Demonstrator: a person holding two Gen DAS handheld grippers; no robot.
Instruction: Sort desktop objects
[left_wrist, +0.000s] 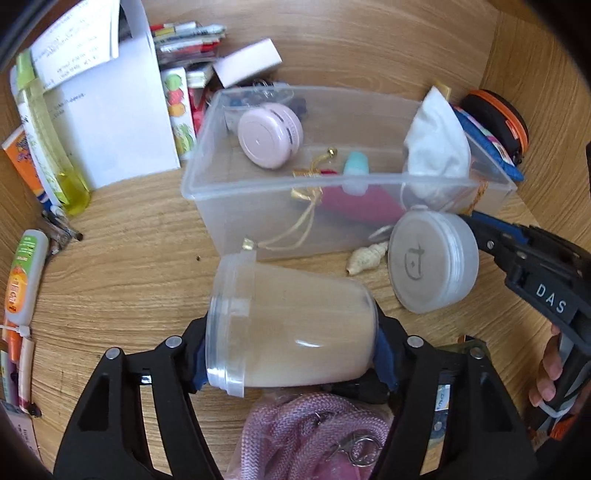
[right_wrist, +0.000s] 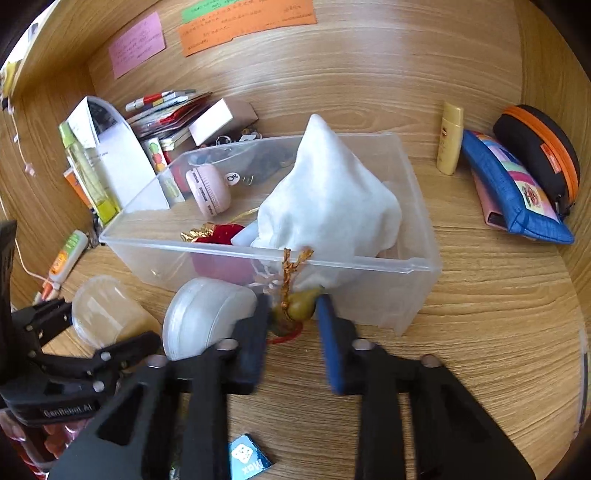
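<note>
Left wrist view: a clear plastic jar (left_wrist: 291, 325) with a pale beige fill is clamped sideways between the fingers of the left gripper (left_wrist: 291, 354), lid end to the left, held just above the wooden counter (left_wrist: 129, 240). Just beyond it a clear plastic bin (left_wrist: 229, 206) is seen, and inside it a pink round case (left_wrist: 269, 134), a white cloth pouch (left_wrist: 437, 147), something red and a small teal piece (left_wrist: 356, 166). A frosted round container (left_wrist: 432, 260) is leaned against the bin's front wall, with a small seashell (left_wrist: 365, 258) beside it on the counter. A pink braided cord (left_wrist: 314, 432) is lying under the gripper.

Right wrist view: the right gripper (right_wrist: 291, 321) is parked at the bin's front wall, its fingers partly apart around a small olive gourd charm (right_wrist: 301, 308) with a gold cord. Whether the charm is actually pinched can't be told, pretty blurry there. The frosted container is seen just left of the fingers, the jar further left. Well off to the right, a blue pouch (right_wrist: 513, 192), an orange-rimmed black case (right_wrist: 539, 147) and a yellow tube (right_wrist: 450, 138) are spotted.
</note>
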